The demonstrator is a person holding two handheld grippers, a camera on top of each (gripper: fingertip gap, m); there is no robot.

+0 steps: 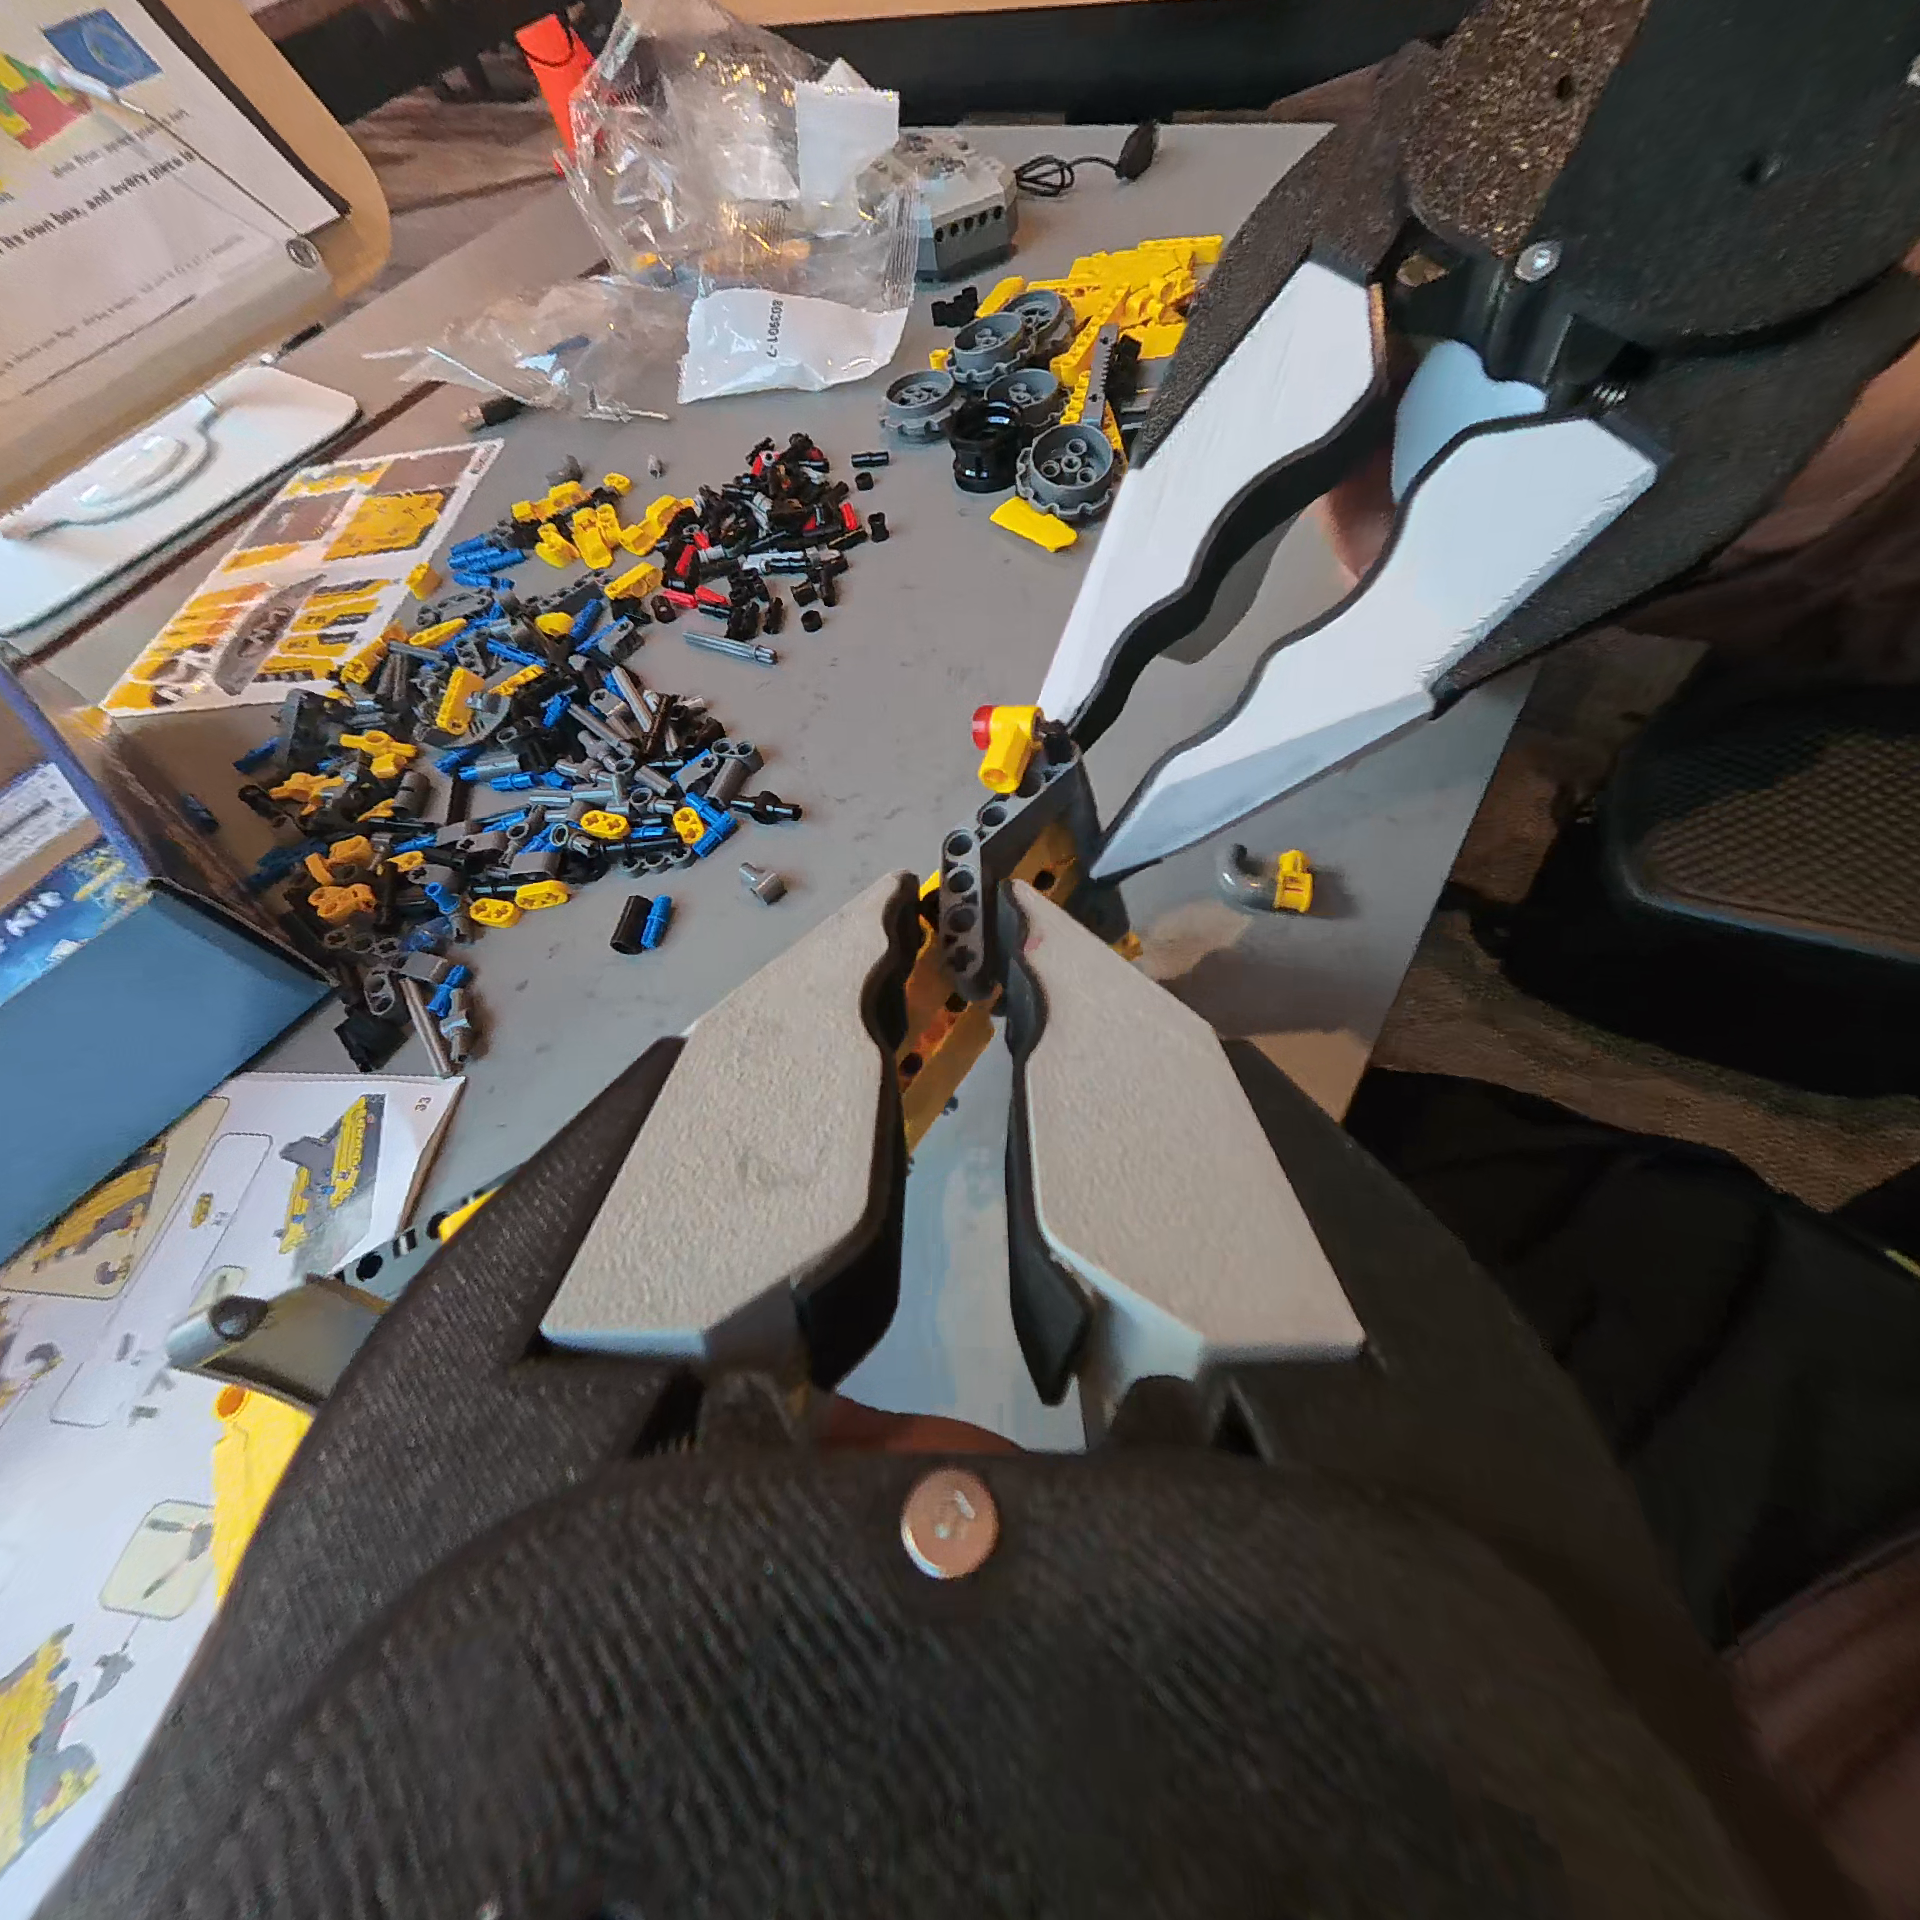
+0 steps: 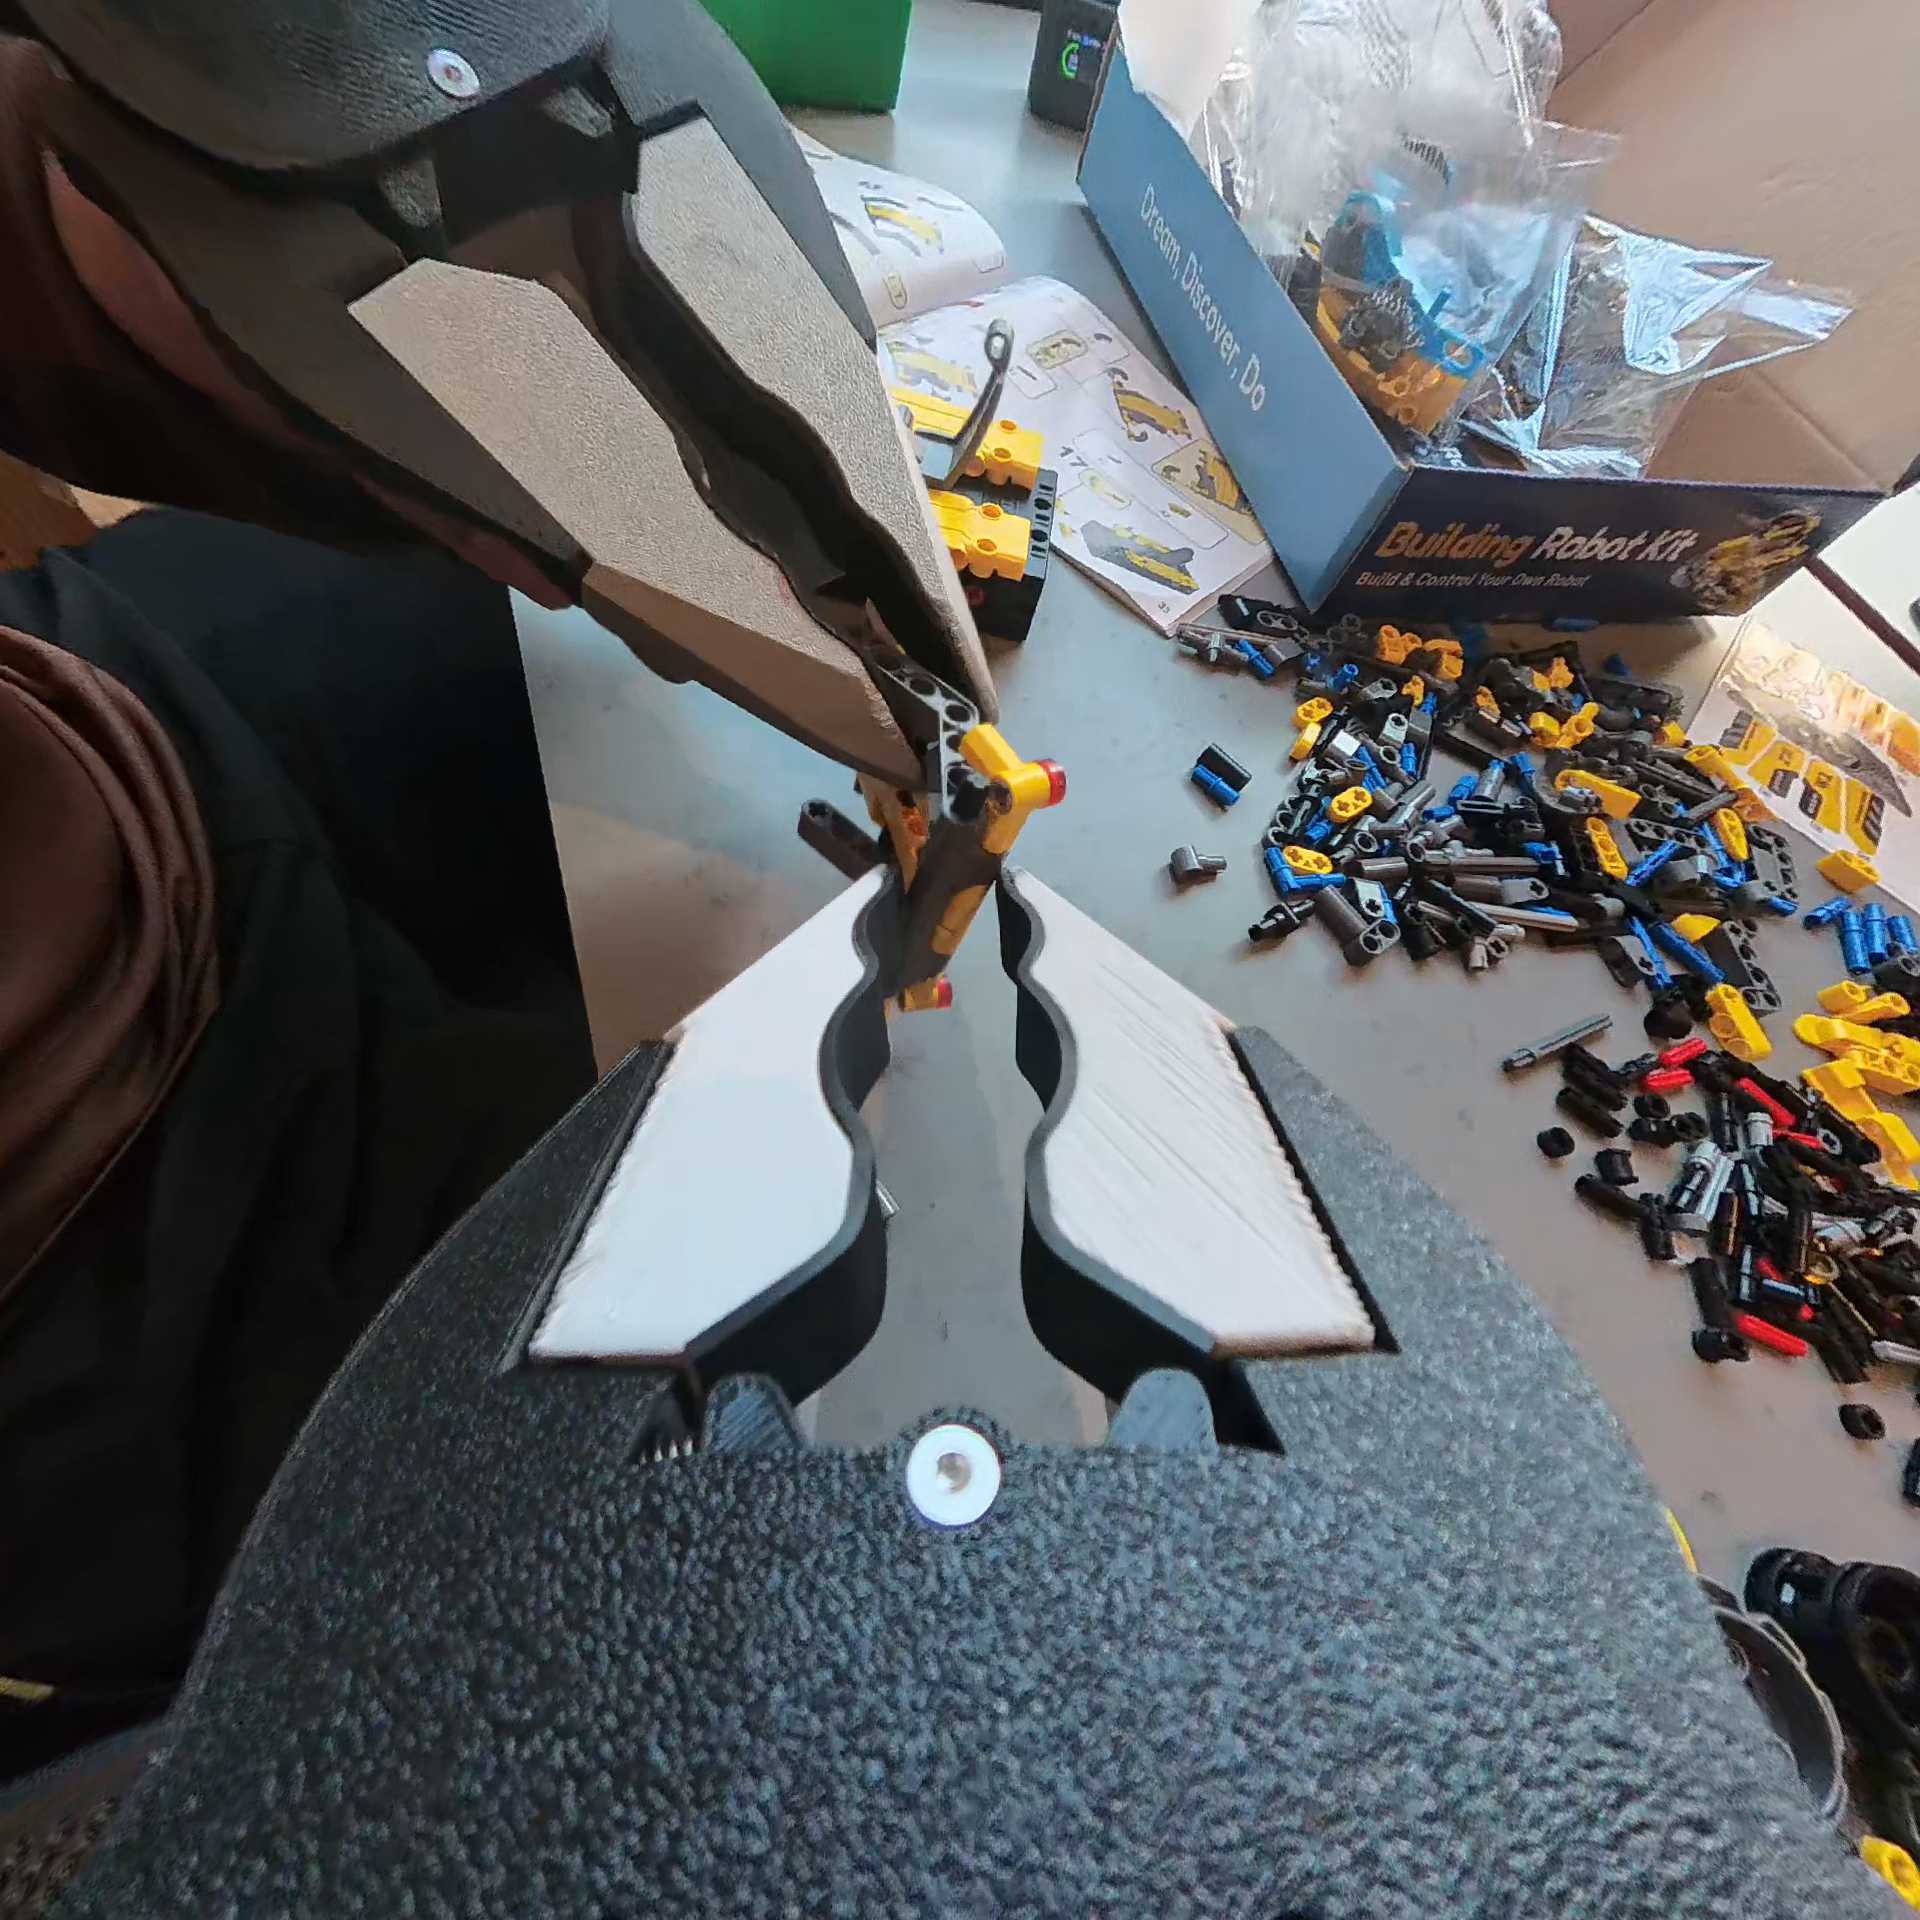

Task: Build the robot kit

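Note:
A small assembly of dark grey and yellow holed beams (image 1: pixel 971 904) is held over the grey table (image 1: pixel 914 665) near its edge. A yellow connector with a red pin (image 1: pixel 1003 740) sits at its top. My left gripper (image 1: pixel 961 902), with grey fingers, is shut on the assembly's lower end. My right gripper (image 1: pixel 1075 795), with white fingers, comes in from the upper right and closes on its upper part. In the right wrist view the right gripper (image 2: pixel 945 883) grips the assembly (image 2: pixel 940 904) from below. The left gripper (image 2: pixel 935 758) holds it from the upper left, beside the yellow connector (image 2: pixel 1003 784).
A pile of small blue, black, yellow and grey parts (image 1: pixel 540 727) covers the table's middle and shows in the right wrist view too (image 2: pixel 1558 831). Grey wheels (image 1: pixel 997 405), plastic bags (image 1: pixel 727 187), a blue box (image 2: pixel 1403 499), an instruction booklet (image 2: pixel 1122 457) and a yellow-black block (image 2: pixel 987 540) lie around. My two grippers' fingertips are within a few centimetres of each other.

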